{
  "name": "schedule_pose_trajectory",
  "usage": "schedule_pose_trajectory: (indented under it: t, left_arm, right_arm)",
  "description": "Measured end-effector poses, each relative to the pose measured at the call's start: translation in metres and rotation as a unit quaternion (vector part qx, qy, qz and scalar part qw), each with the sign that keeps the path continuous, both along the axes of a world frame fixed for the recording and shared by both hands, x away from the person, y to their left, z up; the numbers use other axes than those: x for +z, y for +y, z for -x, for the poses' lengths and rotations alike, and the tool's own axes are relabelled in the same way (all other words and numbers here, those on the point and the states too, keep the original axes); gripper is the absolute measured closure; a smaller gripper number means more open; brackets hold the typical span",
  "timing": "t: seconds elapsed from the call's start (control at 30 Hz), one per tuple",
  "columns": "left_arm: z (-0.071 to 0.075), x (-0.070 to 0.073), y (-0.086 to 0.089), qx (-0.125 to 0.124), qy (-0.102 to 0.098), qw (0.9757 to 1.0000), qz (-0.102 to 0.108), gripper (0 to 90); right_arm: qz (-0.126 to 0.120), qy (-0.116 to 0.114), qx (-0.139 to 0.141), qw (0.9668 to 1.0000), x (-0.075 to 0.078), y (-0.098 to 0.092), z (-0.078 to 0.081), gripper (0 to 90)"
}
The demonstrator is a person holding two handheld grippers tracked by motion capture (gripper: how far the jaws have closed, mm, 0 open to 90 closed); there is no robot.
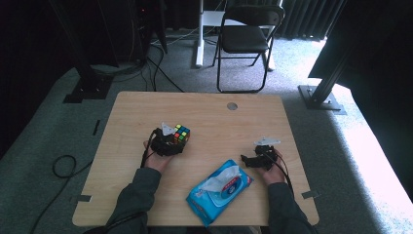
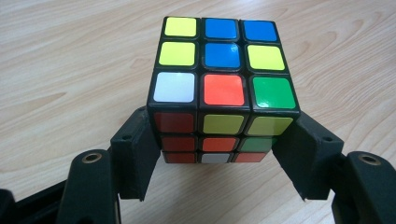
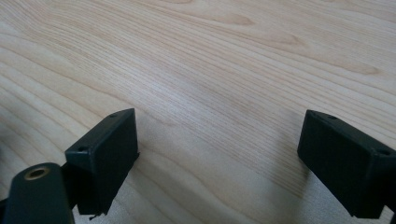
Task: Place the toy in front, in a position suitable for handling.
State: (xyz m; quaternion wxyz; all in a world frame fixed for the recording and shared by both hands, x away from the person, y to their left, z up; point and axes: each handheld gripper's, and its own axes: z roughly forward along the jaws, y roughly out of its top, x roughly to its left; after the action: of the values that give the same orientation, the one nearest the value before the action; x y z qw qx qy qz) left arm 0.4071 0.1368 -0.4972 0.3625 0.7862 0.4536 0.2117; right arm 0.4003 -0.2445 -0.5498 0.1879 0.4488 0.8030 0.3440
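Both grippers sit low over a wooden table [image 1: 126,170] in the high view. Left gripper [image 1: 171,141] lies left of centre, its jaws reaching to a puzzle cube [image 1: 181,133] at their tips; a grey plate tops it and a cable trails back along the left hand [image 1: 157,161] and sleeve. Right gripper [image 1: 249,160] lies near the right edge, held by the right hand [image 1: 273,170], its jaws pointing left toward a blue pack of wipes [image 1: 219,191]. The pack lies slantwise near the front edge between the two forearms, just beside the right gripper's tips, with a white wipe sticking up from its lid. Beyond the table stands a black folding chair [image 1: 246,36] on grey carpet, with cables on the floor to the left.

From the left gripper view, the cube [image 2: 223,88] fills the middle, its near lower corners caught between the two black jaws, one pressed on each side, so this gripper is clamped on it. Its top face shows yellow, blue, white, orange and green squares. Bare wood grain lies all around.

From the right gripper view, the right gripper [image 3: 217,158] has its jaws spread wide apart, with nothing but wood between them.
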Motion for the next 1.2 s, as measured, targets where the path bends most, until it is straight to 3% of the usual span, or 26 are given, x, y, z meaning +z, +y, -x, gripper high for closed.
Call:
schedule_pose_trajectory:
  t: [1.2]
  left_arm:
    - [-0.009, 0.004, -0.042, -0.041, -0.012, 0.9991, 0.003, 34.2]
  right_arm:
    - [0.000, 0.000, 0.000, 1.0000, 0.000, 0.000, 0.000, 12.0]
